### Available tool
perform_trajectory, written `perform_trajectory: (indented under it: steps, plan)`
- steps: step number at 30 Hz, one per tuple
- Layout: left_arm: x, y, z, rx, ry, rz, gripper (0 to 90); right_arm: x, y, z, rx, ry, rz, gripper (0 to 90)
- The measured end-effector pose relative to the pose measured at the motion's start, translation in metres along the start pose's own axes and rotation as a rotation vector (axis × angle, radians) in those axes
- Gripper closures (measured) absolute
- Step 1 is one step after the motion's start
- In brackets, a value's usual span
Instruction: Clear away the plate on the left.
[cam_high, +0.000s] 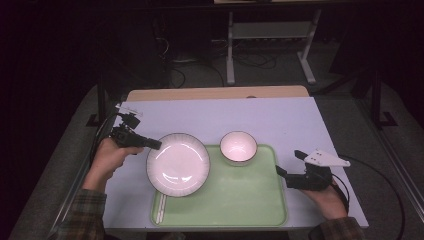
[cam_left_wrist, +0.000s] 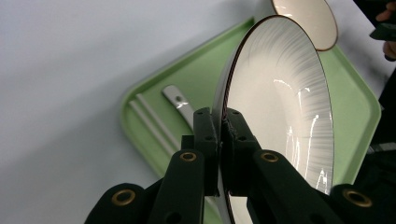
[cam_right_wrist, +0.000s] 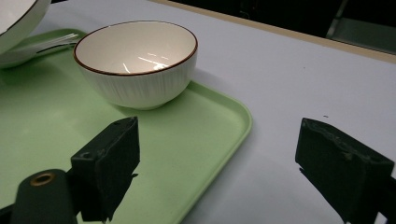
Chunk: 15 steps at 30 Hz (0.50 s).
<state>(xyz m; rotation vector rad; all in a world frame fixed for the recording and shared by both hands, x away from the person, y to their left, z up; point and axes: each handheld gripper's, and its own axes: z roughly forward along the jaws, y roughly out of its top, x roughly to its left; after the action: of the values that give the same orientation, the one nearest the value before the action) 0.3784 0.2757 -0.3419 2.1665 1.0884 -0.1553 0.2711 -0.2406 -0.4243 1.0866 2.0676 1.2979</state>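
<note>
A white plate (cam_high: 178, 164) with a dark rim hangs over the left end of the green tray (cam_high: 235, 200). My left gripper (cam_high: 154, 144) is shut on its left rim; in the left gripper view the jaws pinch the plate (cam_left_wrist: 280, 102) edge at the gripper (cam_left_wrist: 220, 135). A white bowl (cam_high: 238, 147) stands upright at the tray's back edge, also seen as the bowl (cam_right_wrist: 136, 60) in the right gripper view. My right gripper (cam_high: 290, 165) stands open just right of the tray, its fingers (cam_right_wrist: 112, 158) straddling the tray's edge (cam_right_wrist: 233, 135).
White chopsticks (cam_high: 161, 206) and a spoon handle (cam_left_wrist: 180, 102) lie at the tray's left end, partly under the plate. The tray sits on a pale table (cam_high: 280, 117). Behind the table stand a wooden edge (cam_high: 215, 93) and a metal frame (cam_high: 270, 45).
</note>
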Motion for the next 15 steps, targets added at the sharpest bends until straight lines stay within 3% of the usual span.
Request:
perform_trajectory:
  steps: [15]
  plan:
    - [-0.039, 0.011, 0.044, 0.069, -0.082, 0.09, 86.0, 0.0, 0.0, -0.001, -0.004, 0.0, -0.005, 13.0]
